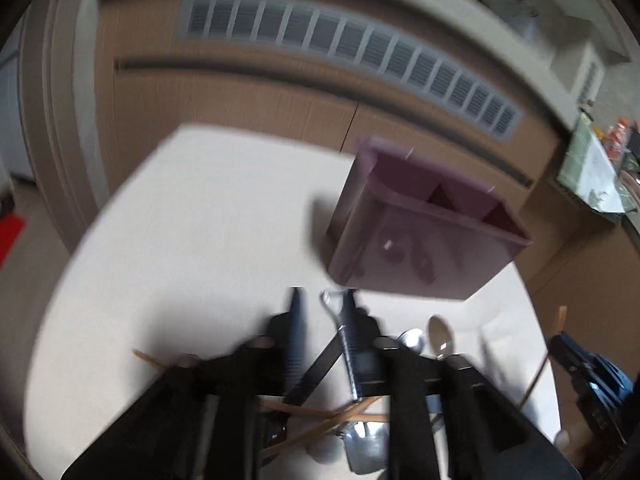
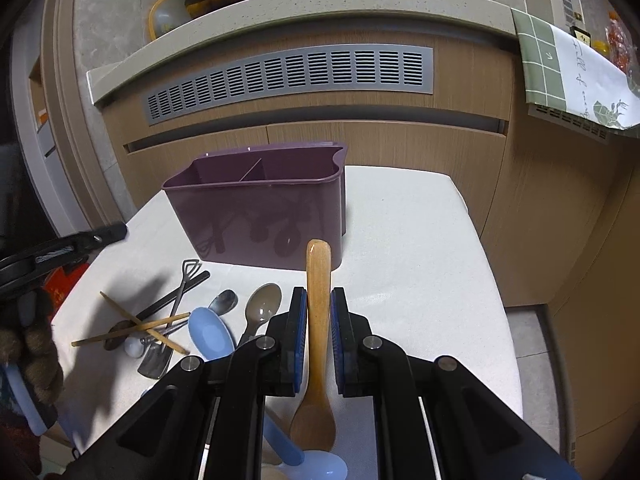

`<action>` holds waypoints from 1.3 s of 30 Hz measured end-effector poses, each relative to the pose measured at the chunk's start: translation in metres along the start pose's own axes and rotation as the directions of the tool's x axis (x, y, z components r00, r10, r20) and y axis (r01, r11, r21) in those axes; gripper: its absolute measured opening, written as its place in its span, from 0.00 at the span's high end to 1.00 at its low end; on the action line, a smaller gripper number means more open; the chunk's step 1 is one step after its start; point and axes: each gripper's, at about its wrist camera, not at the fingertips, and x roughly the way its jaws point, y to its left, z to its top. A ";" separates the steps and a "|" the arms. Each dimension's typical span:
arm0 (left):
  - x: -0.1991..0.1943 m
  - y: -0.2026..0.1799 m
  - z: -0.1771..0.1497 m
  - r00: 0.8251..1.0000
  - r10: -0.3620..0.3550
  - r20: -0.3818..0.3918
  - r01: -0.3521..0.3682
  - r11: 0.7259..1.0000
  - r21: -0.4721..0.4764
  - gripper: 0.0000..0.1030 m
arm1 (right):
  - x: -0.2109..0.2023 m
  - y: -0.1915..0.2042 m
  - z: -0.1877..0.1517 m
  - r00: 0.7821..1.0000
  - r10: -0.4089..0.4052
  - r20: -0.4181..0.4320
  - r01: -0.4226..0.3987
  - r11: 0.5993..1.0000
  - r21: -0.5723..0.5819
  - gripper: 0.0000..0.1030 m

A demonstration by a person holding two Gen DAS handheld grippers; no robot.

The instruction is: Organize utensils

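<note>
The purple utensil caddy (image 2: 256, 208) stands upright toward the back of the white bench (image 2: 420, 248), its top open and split by a divider into compartments, its far wall close to the bench's rear edge. Right of the caddy the bench surface lies bare out to its rounded right edge; left of it the bare strip to the edge is narrower. In front of the caddy and to its left lies the heap: crossed wooden chopsticks (image 2: 132, 330), a pale blue spoon (image 2: 210, 336), a grey spoon (image 2: 262, 308), and dark metal pieces. The right claw (image 2: 319, 308) points at the caddy's front wall, its blue pads pinching the handle of a wooden spoon (image 2: 318, 320), bowl toward the camera. The left claw (image 1: 320, 320) hovers over the heap, tilted, its fingers spread apart around a metal utensil (image 1: 348, 344); that view is blurred. A green-checked cloth (image 2: 576, 76) with unreadable characters hangs over the counter behind.
</note>
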 end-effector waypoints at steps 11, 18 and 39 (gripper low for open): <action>0.084 -0.049 -0.005 0.982 0.137 -0.126 -0.122 0.985 0.124 0.59 | 0.008 0.010 -0.004 0.999 -0.036 -0.002 0.036 0.998 -0.042 0.90; 0.029 -0.044 -0.005 0.999 0.040 0.019 -0.042 0.992 0.117 0.77 | -0.003 -0.004 0.010 0.999 0.034 0.027 -0.034 0.999 0.010 0.90; 0.053 -0.037 -0.015 0.994 0.061 -0.089 -0.049 0.990 0.131 0.58 | -0.018 0.003 0.017 0.998 0.007 0.069 -0.005 1.000 -0.021 0.90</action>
